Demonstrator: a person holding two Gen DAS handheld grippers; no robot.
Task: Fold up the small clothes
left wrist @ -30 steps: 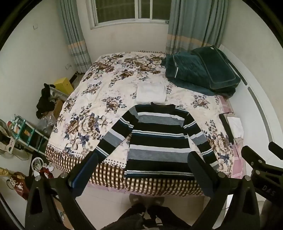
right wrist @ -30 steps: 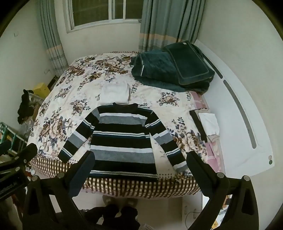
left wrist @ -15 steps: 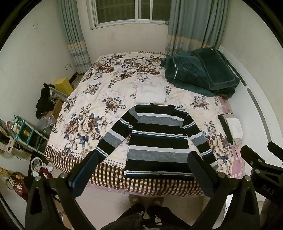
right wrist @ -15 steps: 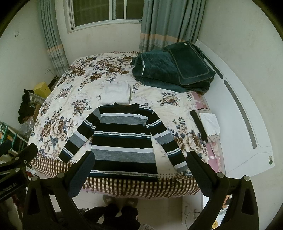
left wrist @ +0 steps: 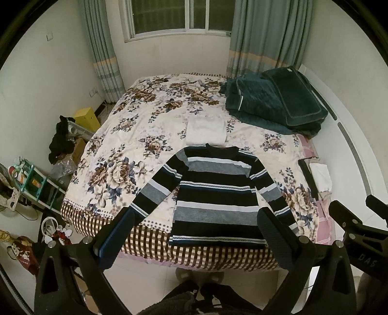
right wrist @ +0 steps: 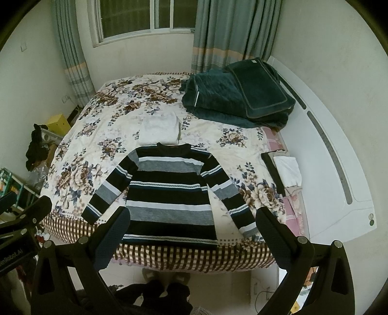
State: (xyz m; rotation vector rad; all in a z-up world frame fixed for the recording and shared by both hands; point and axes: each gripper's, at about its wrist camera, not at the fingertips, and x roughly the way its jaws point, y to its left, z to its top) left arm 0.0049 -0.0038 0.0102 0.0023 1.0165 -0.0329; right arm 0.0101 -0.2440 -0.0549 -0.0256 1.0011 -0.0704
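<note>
Striped sweater (left wrist: 215, 193) lies flat, sleeves out, at near edge of bed (left wrist: 109, 169), hem by the edge. Left tool (left wrist: 194, 236) & right tool (right wrist: 191, 233) both spread, holding nothing (hovering above). Knit looks soft, light, floppy; prob. pinch at sleeve cuffs or shoulders.

I see a bed (left wrist: 126, 155) with a flowered cover under a dark window (left wrist: 179, 17) flanked by grey-green curtains (left wrist: 269, 36). White walls (left wrist: 36, 80), pale tiled floor (left wrist: 143, 278), a cluttered shelf (left wrist: 34, 181) at left.
</note>
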